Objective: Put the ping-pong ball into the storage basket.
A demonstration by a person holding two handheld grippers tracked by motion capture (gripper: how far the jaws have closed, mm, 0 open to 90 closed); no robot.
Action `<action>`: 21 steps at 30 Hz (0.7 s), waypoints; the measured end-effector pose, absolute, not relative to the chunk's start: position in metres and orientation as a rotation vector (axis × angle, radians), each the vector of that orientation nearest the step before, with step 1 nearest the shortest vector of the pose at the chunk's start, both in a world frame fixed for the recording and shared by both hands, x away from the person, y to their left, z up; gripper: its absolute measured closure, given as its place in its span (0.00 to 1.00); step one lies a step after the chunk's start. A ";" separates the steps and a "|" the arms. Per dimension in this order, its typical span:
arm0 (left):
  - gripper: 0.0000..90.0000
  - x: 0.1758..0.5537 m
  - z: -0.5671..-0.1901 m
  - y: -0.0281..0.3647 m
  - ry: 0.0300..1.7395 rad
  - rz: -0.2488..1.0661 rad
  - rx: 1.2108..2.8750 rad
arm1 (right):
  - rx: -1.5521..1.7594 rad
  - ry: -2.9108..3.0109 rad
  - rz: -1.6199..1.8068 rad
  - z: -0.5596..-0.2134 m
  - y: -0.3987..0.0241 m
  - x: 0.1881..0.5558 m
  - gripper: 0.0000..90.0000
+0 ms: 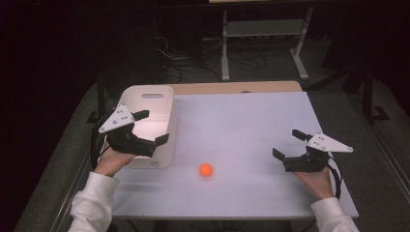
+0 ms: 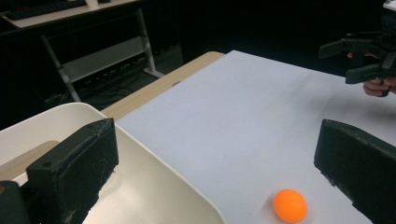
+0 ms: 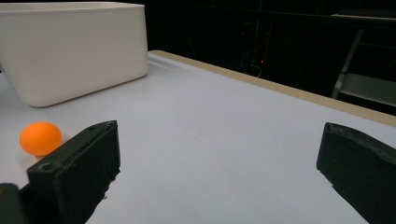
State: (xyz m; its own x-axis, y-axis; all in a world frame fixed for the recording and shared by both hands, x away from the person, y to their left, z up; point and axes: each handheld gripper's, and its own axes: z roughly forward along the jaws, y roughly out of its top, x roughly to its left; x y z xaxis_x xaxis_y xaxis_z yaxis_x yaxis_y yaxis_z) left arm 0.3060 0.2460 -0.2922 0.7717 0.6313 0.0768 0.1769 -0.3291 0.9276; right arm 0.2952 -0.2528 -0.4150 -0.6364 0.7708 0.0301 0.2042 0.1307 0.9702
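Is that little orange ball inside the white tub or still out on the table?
Out. The orange ball lies on the white table, just beside the tub, apart from its wall and from both open grippers.

A dim lab: floor cables (image 1: 193, 58) and a metal rack (image 1: 263, 29)

1. White bin (image 2: 154, 186) cut off by bottom and left edges in left gripper view; left jaw covers part of its rim.
2. Bin's left end cropped in right gripper view.
3. Left gripper (image 1: 145, 126) hides bin's near-left wall in high view.
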 end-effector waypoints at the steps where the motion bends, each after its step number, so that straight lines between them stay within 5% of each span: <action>1: 0.00 0.306 -0.292 0.245 0.614 0.520 1.885 | 0.935 1.928 1.528 -0.415 -0.253 0.295 0.00; 21: 0.00 0.314 -0.294 0.222 0.560 0.459 2.017 | 0.919 1.938 1.519 -0.416 -0.253 0.296 0.00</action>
